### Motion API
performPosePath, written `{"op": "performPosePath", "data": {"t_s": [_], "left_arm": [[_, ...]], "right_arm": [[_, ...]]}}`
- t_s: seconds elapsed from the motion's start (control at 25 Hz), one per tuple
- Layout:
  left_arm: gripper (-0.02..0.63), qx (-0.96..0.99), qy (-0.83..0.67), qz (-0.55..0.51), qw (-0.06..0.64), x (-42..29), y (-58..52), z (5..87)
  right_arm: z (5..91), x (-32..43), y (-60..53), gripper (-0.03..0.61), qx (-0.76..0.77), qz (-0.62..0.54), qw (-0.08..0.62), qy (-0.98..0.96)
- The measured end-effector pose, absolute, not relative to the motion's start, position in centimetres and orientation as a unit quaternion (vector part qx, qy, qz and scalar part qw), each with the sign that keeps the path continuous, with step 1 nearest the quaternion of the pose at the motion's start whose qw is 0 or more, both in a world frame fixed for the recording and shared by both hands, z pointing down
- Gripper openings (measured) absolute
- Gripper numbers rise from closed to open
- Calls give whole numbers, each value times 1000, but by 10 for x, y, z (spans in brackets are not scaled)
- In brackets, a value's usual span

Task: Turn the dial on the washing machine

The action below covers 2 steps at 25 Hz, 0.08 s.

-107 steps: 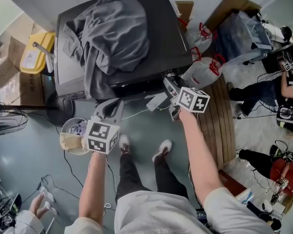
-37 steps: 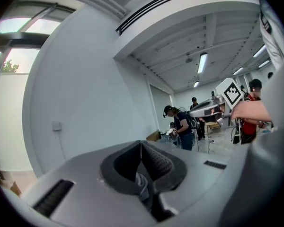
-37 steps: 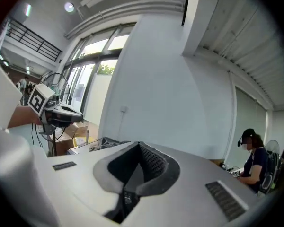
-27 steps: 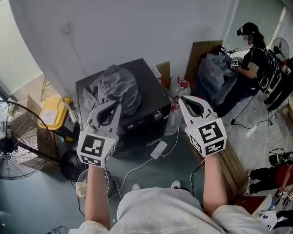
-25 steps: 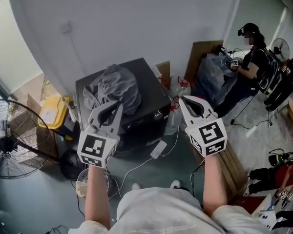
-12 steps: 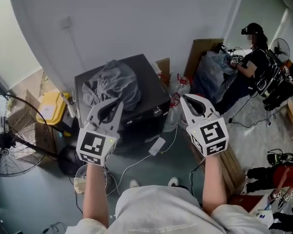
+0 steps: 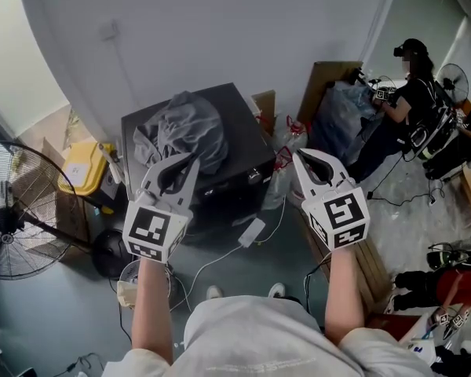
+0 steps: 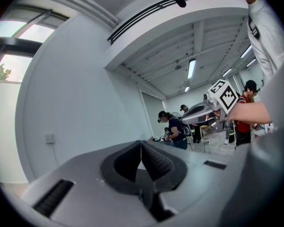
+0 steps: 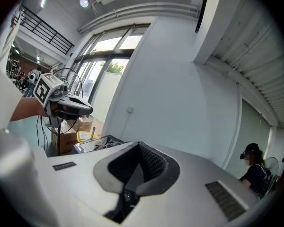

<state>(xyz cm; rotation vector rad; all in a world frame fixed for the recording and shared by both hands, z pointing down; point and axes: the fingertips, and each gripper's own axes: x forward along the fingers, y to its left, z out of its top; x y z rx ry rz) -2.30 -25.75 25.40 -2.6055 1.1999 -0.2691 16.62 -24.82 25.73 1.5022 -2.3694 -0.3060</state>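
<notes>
Near the far wall, the washing machine (image 7: 246,141) is sitting on the floor, a boxy black cabinet with smooth, hard panels. Its top is half-buried under a soft, crumpled grey cloth (image 7: 184,132), and its dial is not showing clearly from here. The person is holding the left tool (image 7: 193,160) and right tool (image 7: 297,154) raised and well apart from it (probably just standing back), each pressing its ribbed dark pads (image 8: 156,162) together and gripping nothing.

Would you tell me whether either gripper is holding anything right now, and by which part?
Nothing is held: the left gripper and the right gripper are both shut, with nothing between their jaws.
</notes>
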Motion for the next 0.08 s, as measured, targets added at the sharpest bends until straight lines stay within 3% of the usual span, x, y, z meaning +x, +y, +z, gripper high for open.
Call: {"op": "performPosePath", "data": {"t_s": [0.08], "left_arm": [[17, -897, 413, -93, 128, -24, -258, 256]], "right_arm": [[259, 166, -249, 15, 526, -106, 160, -829]]}}
